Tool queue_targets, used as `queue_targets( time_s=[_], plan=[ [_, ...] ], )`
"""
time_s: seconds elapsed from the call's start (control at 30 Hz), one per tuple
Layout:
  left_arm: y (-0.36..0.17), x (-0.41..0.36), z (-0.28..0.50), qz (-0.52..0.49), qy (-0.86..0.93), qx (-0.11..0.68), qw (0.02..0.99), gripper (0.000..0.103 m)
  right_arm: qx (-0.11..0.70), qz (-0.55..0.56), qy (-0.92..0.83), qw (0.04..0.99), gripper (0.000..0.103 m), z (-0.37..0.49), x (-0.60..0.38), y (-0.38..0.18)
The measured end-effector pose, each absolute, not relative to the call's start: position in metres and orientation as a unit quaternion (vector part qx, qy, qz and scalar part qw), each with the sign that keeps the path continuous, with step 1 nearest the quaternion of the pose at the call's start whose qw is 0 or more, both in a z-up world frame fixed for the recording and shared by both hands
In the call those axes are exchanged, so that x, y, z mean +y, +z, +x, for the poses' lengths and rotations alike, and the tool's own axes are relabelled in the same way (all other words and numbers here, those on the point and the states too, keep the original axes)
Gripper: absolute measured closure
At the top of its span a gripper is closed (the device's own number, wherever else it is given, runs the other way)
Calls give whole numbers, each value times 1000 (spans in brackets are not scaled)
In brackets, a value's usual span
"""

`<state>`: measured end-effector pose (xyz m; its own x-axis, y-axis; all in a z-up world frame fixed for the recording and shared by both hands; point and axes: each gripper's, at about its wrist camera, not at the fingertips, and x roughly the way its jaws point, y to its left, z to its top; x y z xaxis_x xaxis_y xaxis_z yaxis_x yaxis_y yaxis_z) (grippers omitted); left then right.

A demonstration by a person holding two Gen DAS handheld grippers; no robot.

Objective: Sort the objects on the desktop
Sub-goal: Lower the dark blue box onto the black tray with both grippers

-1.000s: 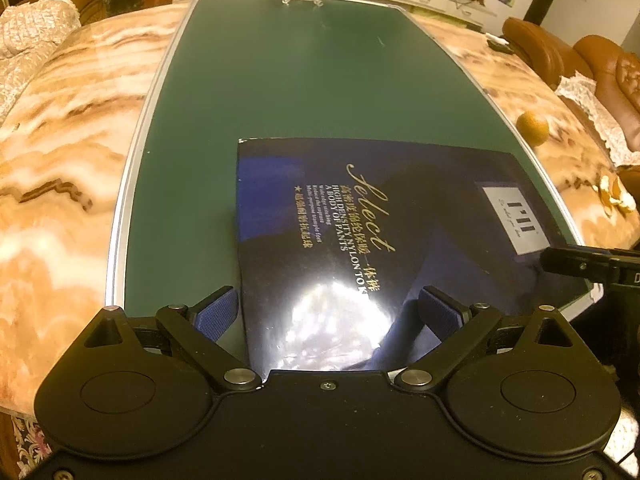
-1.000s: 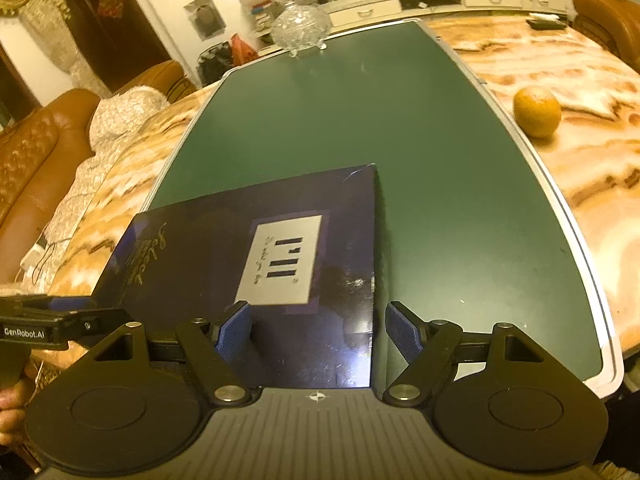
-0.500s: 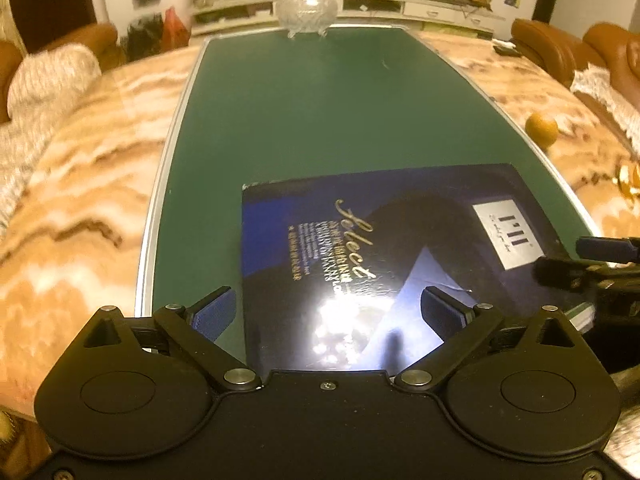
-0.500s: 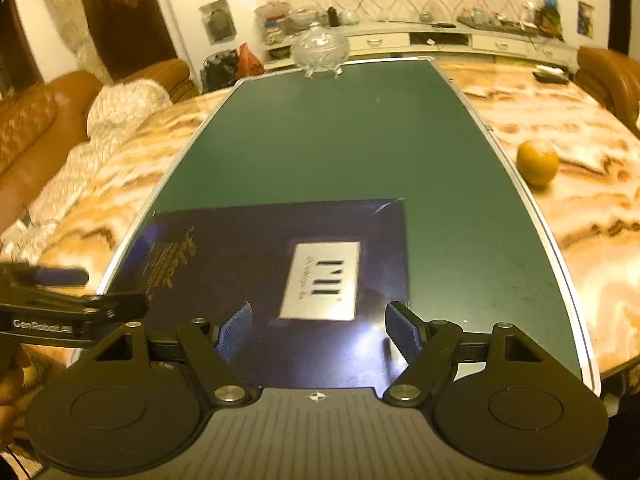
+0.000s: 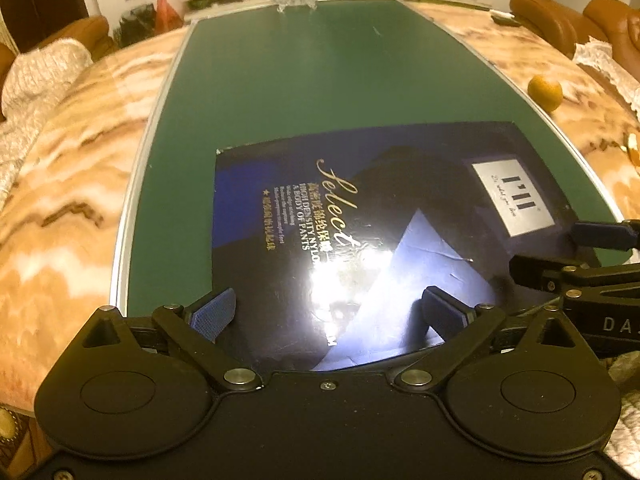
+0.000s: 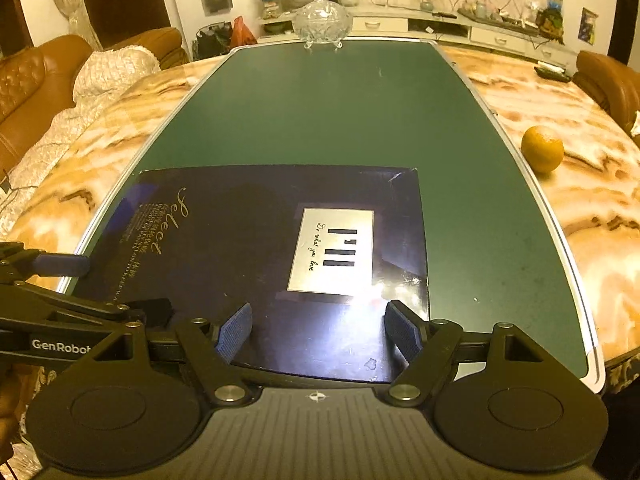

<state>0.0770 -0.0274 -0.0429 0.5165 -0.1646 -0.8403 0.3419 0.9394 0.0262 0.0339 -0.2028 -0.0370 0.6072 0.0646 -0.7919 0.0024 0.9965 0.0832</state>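
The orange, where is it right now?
The orange sits on the marble tabletop, right of the green mat, beyond the dark box.

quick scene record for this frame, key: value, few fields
surface: green mat on marble table
main object: dark flat box, lying flat at the mat's near end
left claw: open, over the box's near edge
right claw: open, over the box's near edge
off mat: orange on the marble, to the right
far end: glass bowl
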Motion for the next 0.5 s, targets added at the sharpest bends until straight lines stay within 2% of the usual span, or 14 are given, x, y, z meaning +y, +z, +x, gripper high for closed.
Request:
queue_targets(
  time_s=[0.5],
  plan=[
    [-39,-22,65,83,-136,470,868,1,442,45,-9,896,25,18,-202,-35]
  ],
)
